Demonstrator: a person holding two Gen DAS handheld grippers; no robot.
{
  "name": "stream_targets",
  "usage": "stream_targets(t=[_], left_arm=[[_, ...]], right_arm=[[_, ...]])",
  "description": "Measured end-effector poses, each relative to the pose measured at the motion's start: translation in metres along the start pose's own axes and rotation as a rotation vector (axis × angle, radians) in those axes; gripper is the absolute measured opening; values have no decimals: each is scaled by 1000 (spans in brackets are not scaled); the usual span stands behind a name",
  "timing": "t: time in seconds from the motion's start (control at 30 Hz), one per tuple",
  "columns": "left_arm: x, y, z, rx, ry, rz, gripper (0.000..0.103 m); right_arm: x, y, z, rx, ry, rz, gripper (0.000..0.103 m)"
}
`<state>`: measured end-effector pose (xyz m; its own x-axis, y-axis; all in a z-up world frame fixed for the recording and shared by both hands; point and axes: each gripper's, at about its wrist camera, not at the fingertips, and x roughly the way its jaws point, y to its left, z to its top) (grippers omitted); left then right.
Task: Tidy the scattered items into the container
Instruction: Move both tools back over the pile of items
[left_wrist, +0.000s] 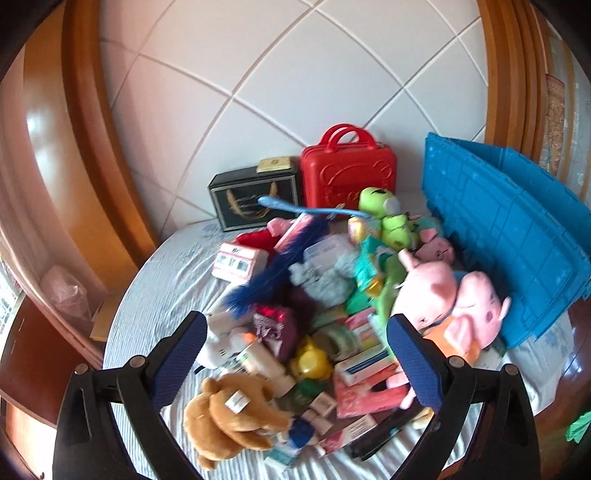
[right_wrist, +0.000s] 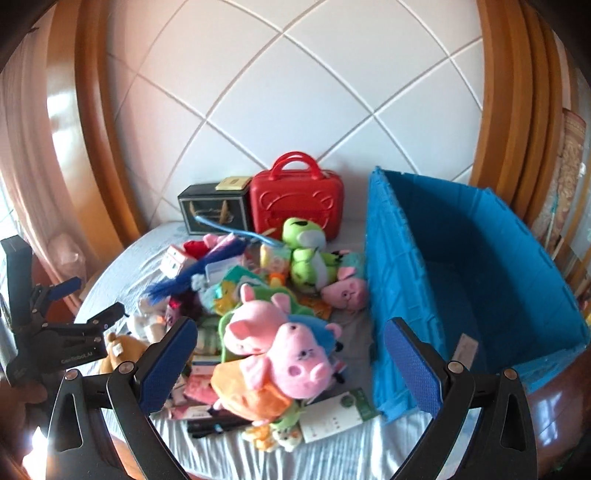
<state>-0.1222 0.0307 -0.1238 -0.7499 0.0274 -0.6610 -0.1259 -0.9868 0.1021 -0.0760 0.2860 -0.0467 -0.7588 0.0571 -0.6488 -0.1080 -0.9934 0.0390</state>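
A heap of toys and small boxes lies on a round table with a white cloth (left_wrist: 166, 280). It holds pink pig plushes (right_wrist: 291, 354) (left_wrist: 443, 295), a green frog plush (right_wrist: 306, 254) (left_wrist: 391, 218), a brown bear plush (left_wrist: 229, 413) and a blue feather duster (left_wrist: 266, 273). A blue plastic crate (right_wrist: 480, 280) (left_wrist: 509, 236) stands open at the right, with only a small card inside. My left gripper (left_wrist: 295, 354) is open and empty above the heap; it also shows in the right wrist view (right_wrist: 92, 299). My right gripper (right_wrist: 291, 362) is open and empty over the pink pigs.
A red toy suitcase (right_wrist: 297, 205) and a black gift box (right_wrist: 214, 212) stand at the table's back by the white tiled wall. Wooden frames flank both sides. A white card (right_wrist: 336, 413) lies by the crate's near corner.
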Motion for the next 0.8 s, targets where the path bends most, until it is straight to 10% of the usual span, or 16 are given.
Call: stream_targets(t=[0.33,0.8], left_arm=[[39,91,-104,23,137,46,99],[123,99,-153,200,228,-75,99]], right_arm=[[32,92,-74,-42,120,6,103],[90,159,-138,-81,268,40,103]])
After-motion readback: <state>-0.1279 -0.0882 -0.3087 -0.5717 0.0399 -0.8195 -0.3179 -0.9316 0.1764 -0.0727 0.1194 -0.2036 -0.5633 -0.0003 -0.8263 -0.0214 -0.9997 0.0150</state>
